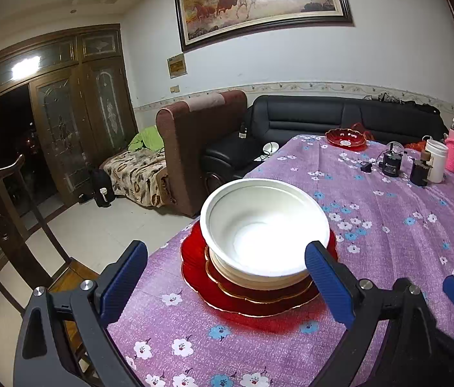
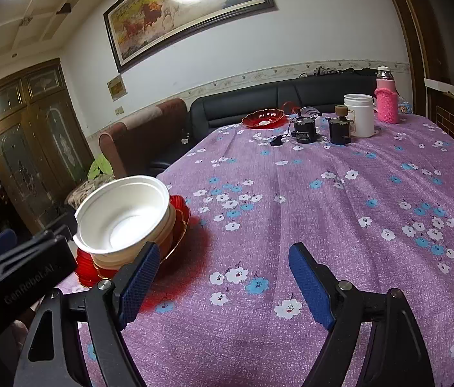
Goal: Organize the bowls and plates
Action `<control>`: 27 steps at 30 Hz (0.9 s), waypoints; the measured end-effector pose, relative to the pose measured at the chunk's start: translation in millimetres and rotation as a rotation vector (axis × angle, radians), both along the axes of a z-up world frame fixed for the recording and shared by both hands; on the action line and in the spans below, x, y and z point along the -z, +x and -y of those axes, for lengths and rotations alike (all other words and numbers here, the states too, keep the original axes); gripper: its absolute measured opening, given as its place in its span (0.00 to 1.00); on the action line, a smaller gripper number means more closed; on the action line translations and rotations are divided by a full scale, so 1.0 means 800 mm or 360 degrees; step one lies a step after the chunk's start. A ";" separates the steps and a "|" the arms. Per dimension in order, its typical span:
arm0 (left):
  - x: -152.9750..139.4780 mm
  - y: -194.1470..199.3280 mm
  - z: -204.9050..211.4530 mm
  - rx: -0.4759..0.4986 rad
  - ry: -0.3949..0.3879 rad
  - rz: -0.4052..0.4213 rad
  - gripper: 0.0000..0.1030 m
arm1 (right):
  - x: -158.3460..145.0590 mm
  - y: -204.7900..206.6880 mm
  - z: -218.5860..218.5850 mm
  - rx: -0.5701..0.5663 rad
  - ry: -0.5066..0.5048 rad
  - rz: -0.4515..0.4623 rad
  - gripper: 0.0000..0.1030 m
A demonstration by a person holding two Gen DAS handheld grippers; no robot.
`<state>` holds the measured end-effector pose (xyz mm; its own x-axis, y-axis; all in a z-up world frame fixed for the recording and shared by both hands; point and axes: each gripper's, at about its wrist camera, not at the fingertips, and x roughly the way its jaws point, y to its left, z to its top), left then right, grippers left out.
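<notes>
The stack sits at the table's near-left corner, close to the cloth edge: a white bowl (image 1: 264,225) on top, nested in a cream bowl (image 1: 249,279) beneath it, which rests on a gold-rimmed red plate (image 1: 259,295), which in turn lies on a wider red plate (image 1: 194,258). Wide items go lowest so that each layer seats flat and the stack stays stable.

The left gripper (image 1: 227,285) stands with its fingers spread wide, one at 8 o'clock and one at 4 o'clock of the stack in the left wrist view. Neither pad touches the bowl or the plates; nothing is held. The wide spread keeps the rim clear.

The right gripper (image 2: 220,285) is likewise spread wide over bare purple floral tablecloth (image 2: 291,193), with nothing between its fingers. In the right wrist view the stack lies at 10 o'clock of this gripper (just beyond its left finger).

One red scalloped dish (image 2: 264,118) remains apart at the far end of the table, at 12 o'clock. It is probably the next item to collect. Beside it stand a white jar (image 2: 359,114), a pink bottle (image 2: 387,96) and small black devices (image 2: 304,130) (not task items).
</notes>
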<state>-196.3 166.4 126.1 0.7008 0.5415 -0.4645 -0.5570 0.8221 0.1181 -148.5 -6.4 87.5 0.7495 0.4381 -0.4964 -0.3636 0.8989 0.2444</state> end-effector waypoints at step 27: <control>-0.011 -0.046 -0.048 -0.0079 -0.0160 0.0356 1.00 | 0.008 -0.009 -0.044 -0.0111 -0.0149 0.0058 0.85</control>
